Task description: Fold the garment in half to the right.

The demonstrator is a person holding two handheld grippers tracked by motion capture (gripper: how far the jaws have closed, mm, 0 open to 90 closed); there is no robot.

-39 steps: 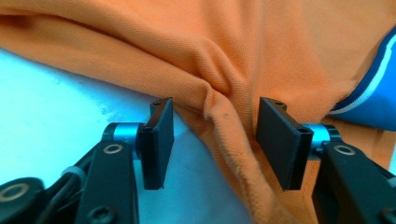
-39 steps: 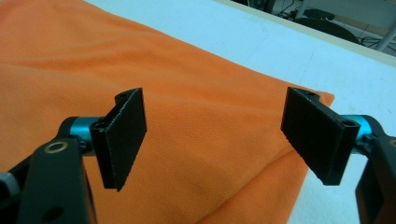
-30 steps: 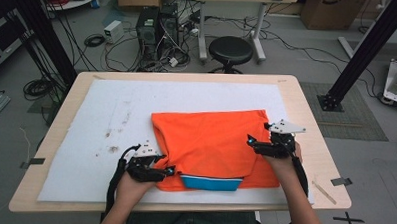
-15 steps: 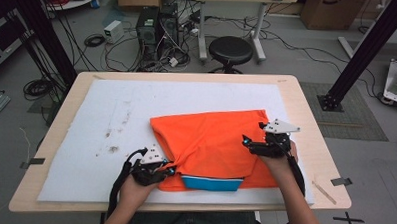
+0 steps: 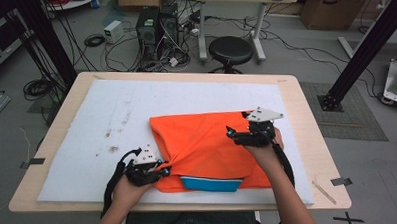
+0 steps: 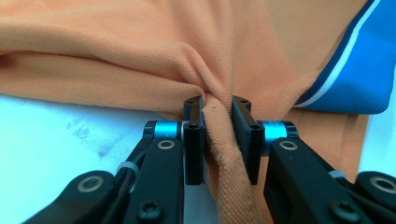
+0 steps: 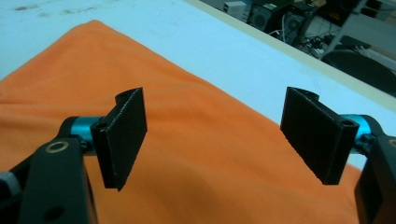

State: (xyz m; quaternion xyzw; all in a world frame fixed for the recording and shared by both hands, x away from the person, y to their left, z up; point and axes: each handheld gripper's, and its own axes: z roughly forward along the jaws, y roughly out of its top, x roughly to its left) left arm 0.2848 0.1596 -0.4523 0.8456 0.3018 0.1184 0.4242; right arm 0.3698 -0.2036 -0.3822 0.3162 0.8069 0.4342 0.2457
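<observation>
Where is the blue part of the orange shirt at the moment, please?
In the high view, the blue part lies at the near edge of the orange shirt, close to the table's front edge, just right of the left hand-held gripper.

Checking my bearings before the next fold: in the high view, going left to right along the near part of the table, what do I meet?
Bare white mat → left tongs pinching the orange shirt's edge → blue collar → right tongs, open above the orange shirt → wooden table edge.

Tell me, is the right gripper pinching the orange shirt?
No, the right gripper hovers with jaws wide apart above the orange shirt, nothing between them.
</observation>
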